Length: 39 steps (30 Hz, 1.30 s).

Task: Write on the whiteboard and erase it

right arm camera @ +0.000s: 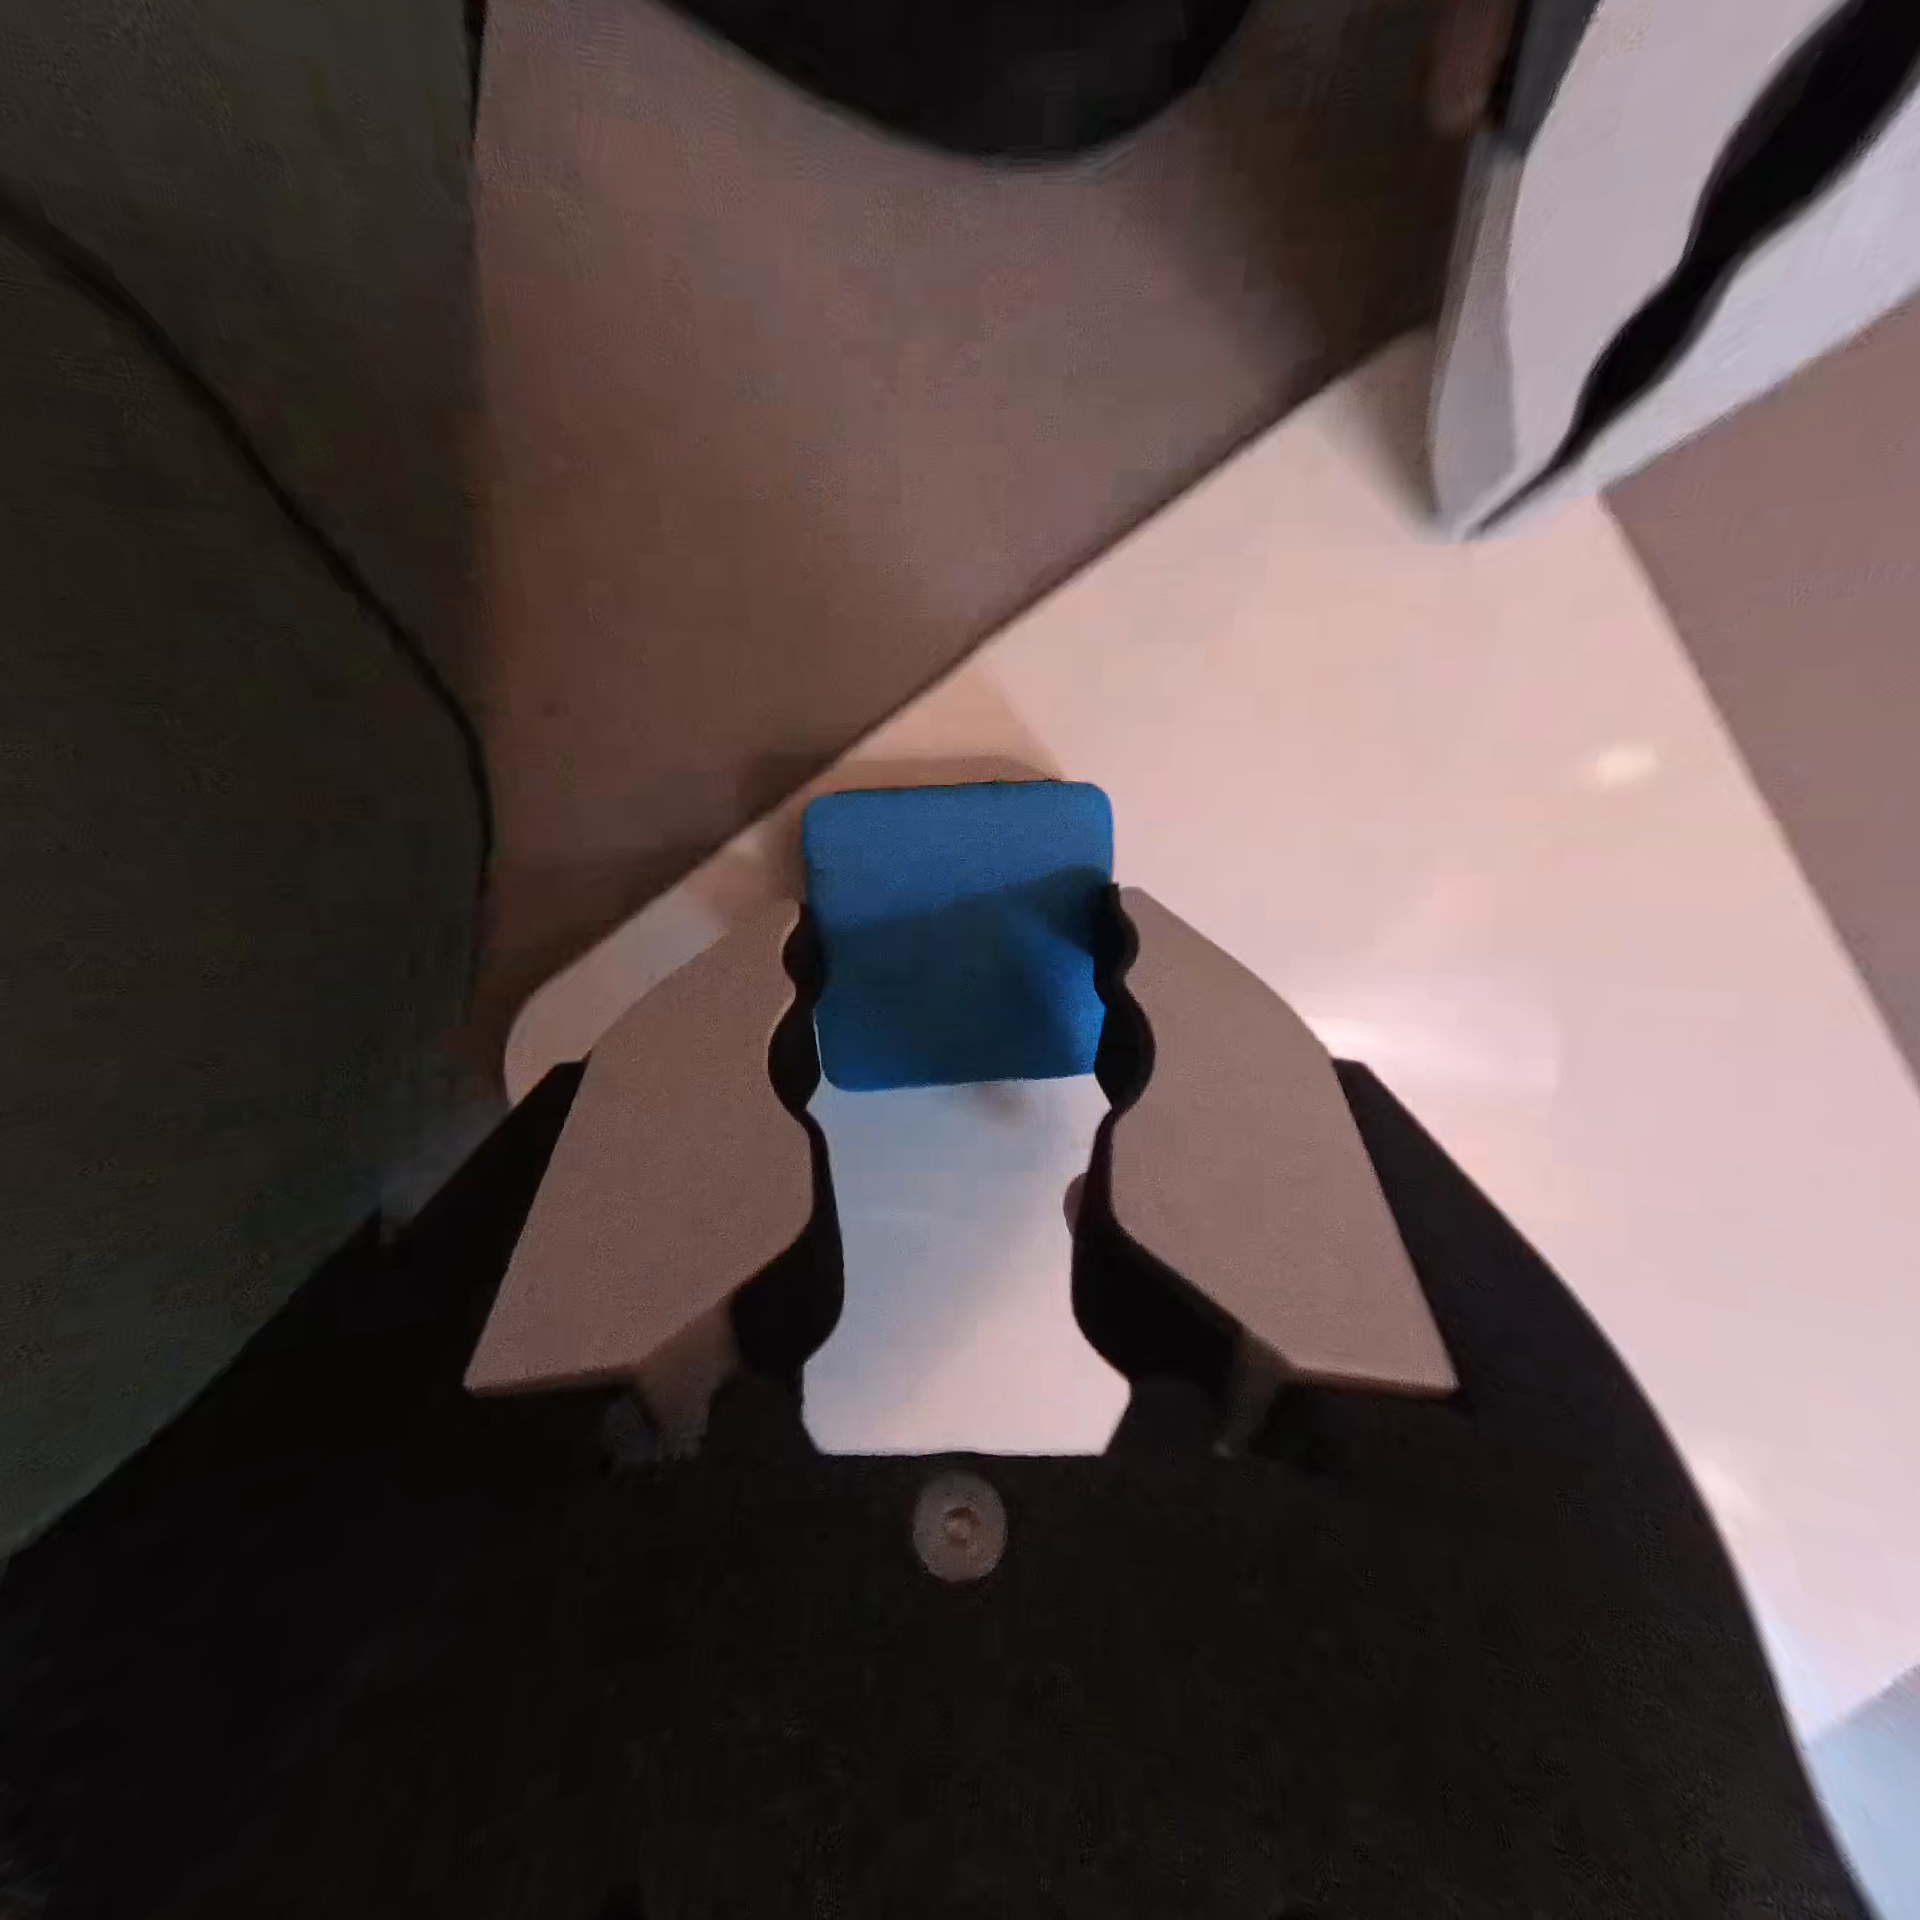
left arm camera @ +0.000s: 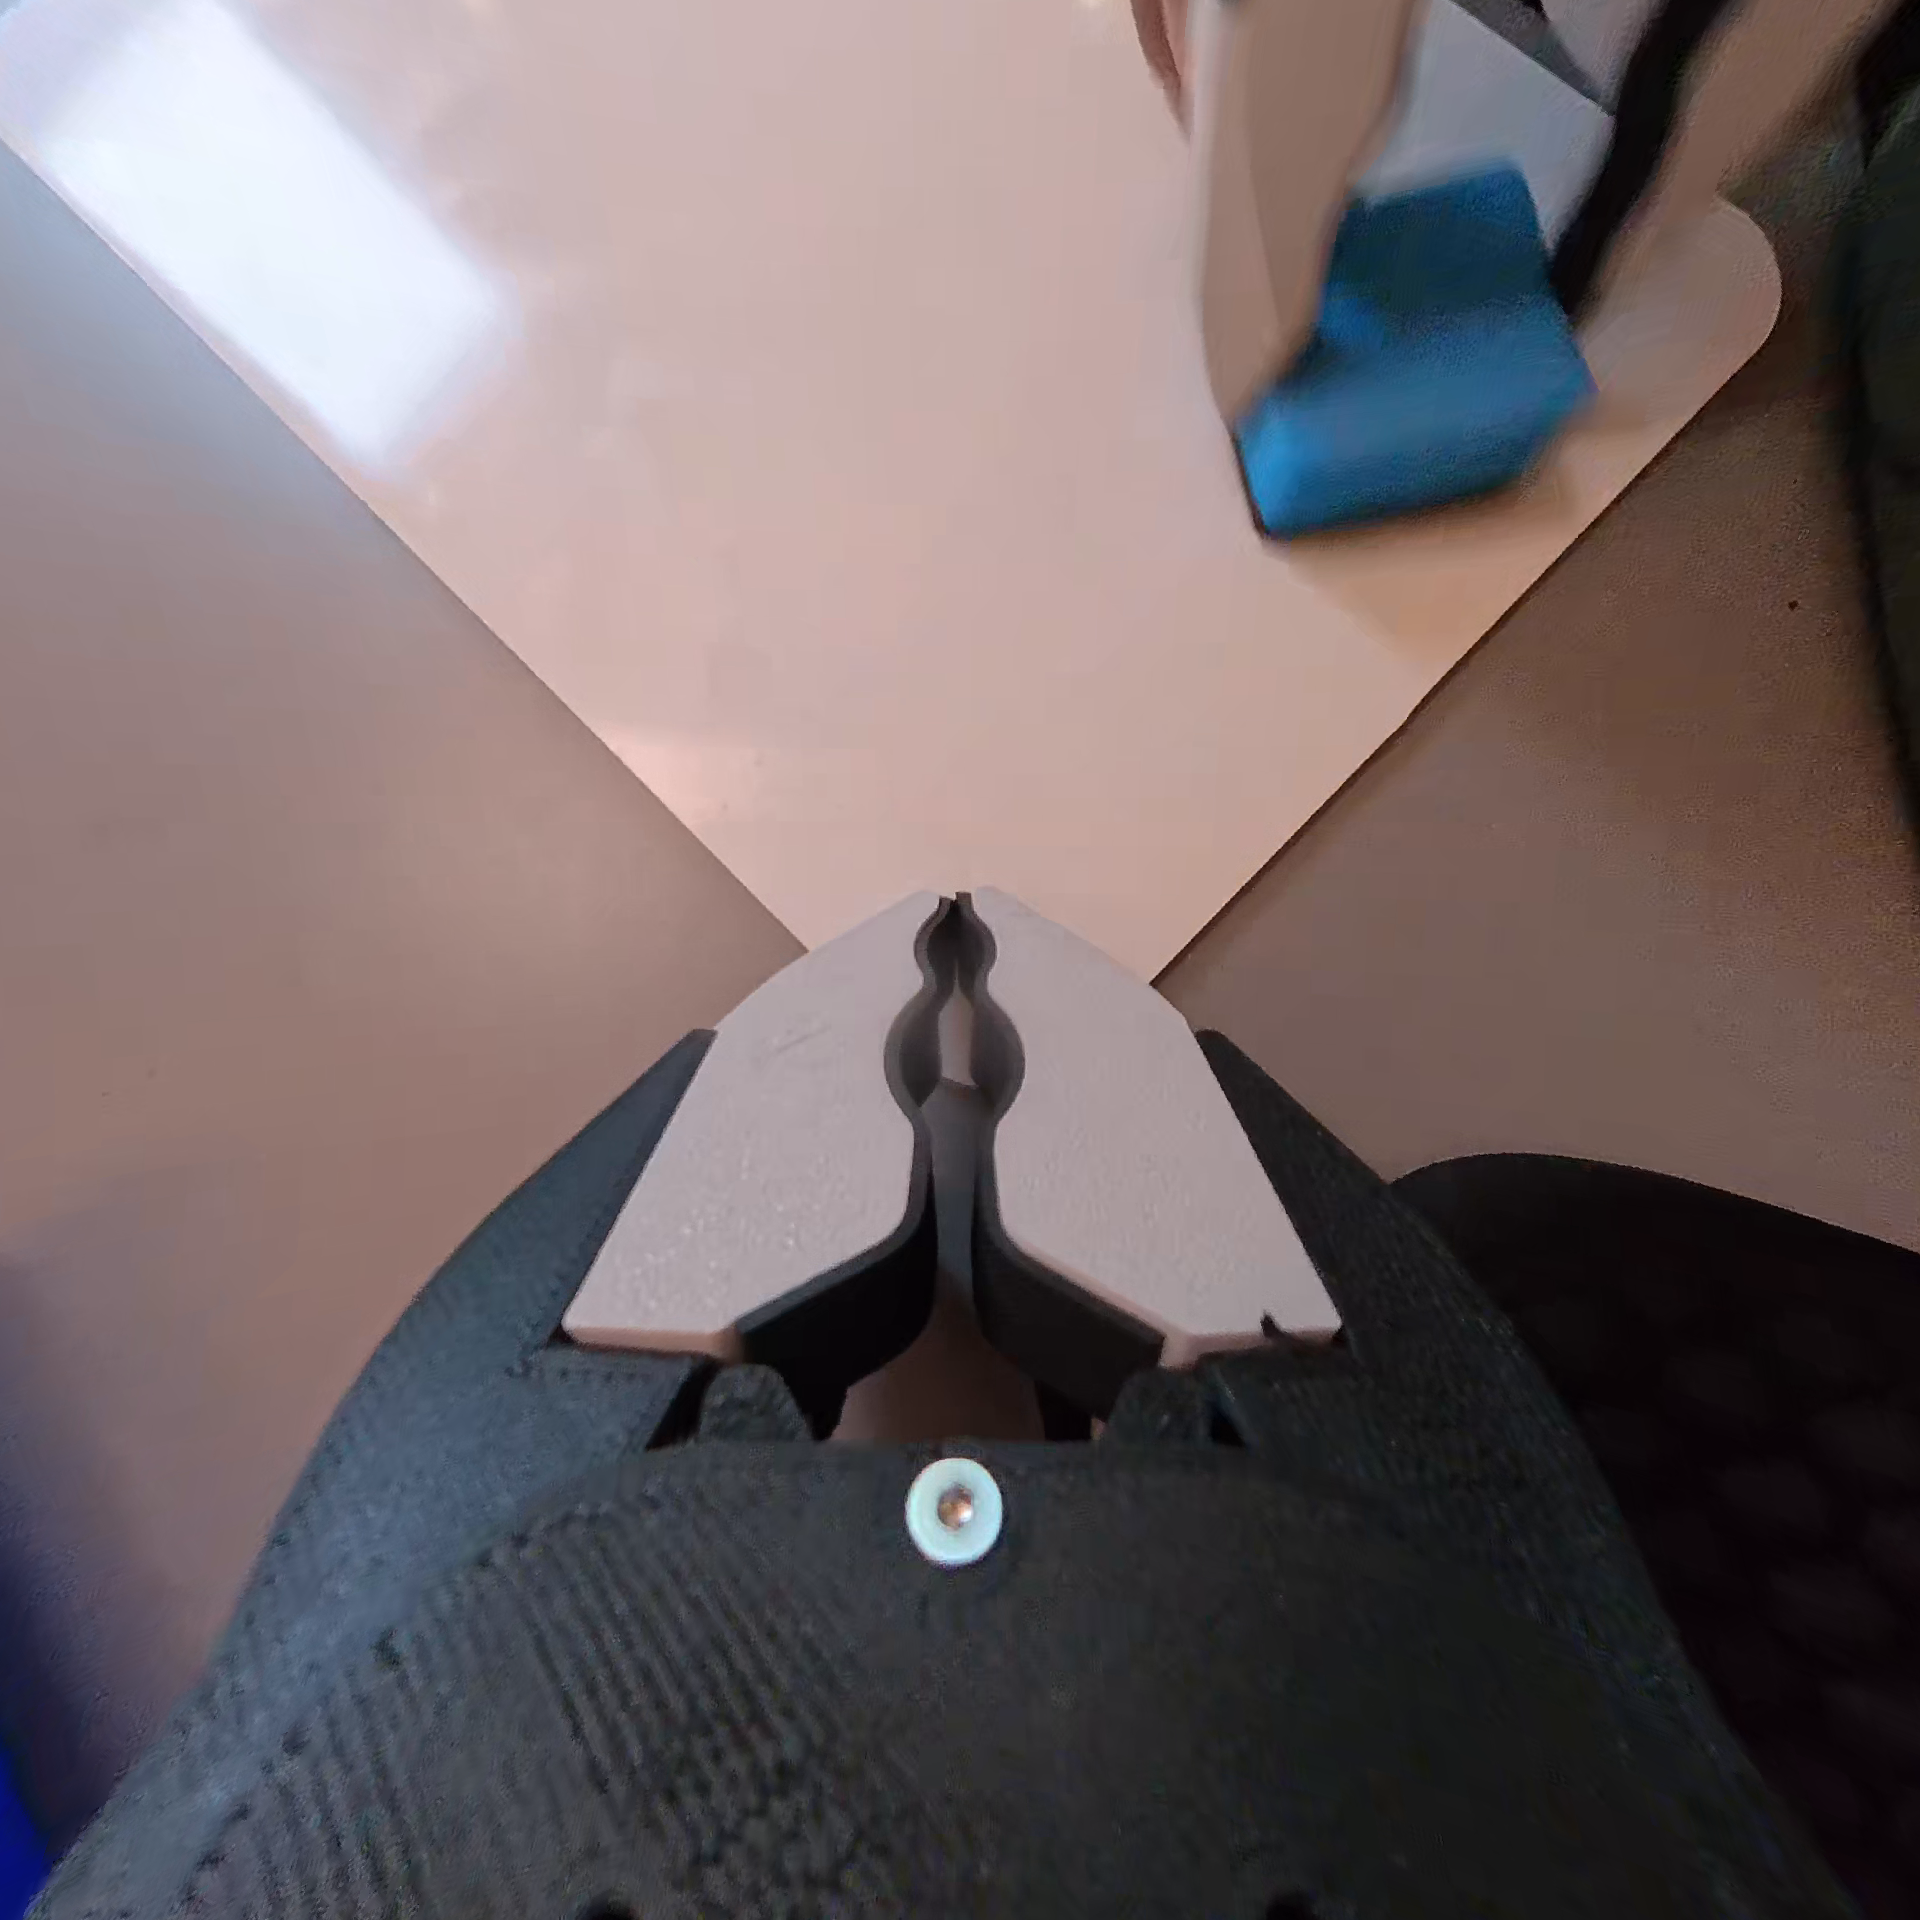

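Note:
A white whiteboard lies flat on a brown table, one corner toward my left gripper. The left gripper is shut and empty, its tips over that near corner. My right gripper is shut on a blue eraser block and holds it on the board near a rounded corner. In the left wrist view the right gripper and the eraser show blurred at the board's far right corner. In the right wrist view the left gripper shows at the upper right. No writing shows on the board.
The brown table surrounds the board. A person's dark clothing lies at the right in the left wrist view and an olive garment at the left in the right wrist view.

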Each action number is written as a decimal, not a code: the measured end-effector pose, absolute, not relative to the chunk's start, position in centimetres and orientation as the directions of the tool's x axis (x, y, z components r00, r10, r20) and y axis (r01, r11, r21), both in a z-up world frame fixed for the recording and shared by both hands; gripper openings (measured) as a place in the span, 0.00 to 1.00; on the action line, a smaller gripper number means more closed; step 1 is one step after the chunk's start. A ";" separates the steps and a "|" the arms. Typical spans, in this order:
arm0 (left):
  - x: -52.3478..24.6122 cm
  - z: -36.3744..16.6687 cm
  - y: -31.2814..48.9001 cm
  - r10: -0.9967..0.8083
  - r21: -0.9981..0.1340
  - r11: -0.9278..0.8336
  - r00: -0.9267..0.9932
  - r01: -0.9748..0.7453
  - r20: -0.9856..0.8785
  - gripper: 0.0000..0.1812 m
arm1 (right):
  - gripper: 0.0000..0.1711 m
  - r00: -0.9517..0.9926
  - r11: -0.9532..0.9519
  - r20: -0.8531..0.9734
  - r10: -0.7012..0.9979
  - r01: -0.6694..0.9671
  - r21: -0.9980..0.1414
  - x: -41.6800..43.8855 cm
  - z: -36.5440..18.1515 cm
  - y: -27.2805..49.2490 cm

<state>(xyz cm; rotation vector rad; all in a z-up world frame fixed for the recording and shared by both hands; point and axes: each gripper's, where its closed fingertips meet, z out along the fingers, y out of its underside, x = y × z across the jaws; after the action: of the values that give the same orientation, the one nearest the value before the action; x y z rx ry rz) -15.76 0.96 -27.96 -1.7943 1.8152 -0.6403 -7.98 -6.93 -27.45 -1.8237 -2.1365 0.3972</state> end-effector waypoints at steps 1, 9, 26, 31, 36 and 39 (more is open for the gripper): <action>-15.8 -28.0 1.0 -1.000 -0.647 0.019 -0.004 -0.762 -0.026 0.00 | 0.30 -0.091 0.100 0.043 0.995 0.926 -0.364 -5.7 -27.4 -6.0; -15.8 -28.0 1.0 -0.999 -0.642 0.023 0.002 -0.767 -0.038 0.00 | 0.30 0.461 -0.389 0.105 0.881 0.833 -0.395 2.4 -27.5 16.4; -15.8 -27.9 1.0 -1.000 -0.647 0.011 0.005 -0.762 -0.022 0.00 | 0.30 0.415 -0.358 0.033 0.909 0.819 -0.449 -2.0 -27.4 16.9; -16.0 -27.9 1.2 -1.000 -0.646 0.007 0.011 -0.763 -0.024 0.00 | 0.30 0.141 -0.103 0.060 0.988 0.902 -0.420 -3.6 -27.4 3.3; -16.1 -28.0 1.3 -0.999 -0.642 0.013 0.015 -0.767 -0.039 0.00 | 0.30 0.528 -0.456 0.070 0.846 0.786 -0.416 8.1 -27.4 4.2; -15.9 -28.0 1.2 -0.999 -0.641 0.016 0.013 -0.768 -0.040 0.00 | 0.30 0.400 -0.332 0.070 0.914 0.836 -0.437 3.1 -27.3 -0.9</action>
<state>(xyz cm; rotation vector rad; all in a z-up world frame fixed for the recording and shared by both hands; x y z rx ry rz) -15.94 1.16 -27.96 -1.8024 1.8057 -0.6135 3.11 -0.88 -27.35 -2.2583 -1.5029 0.2627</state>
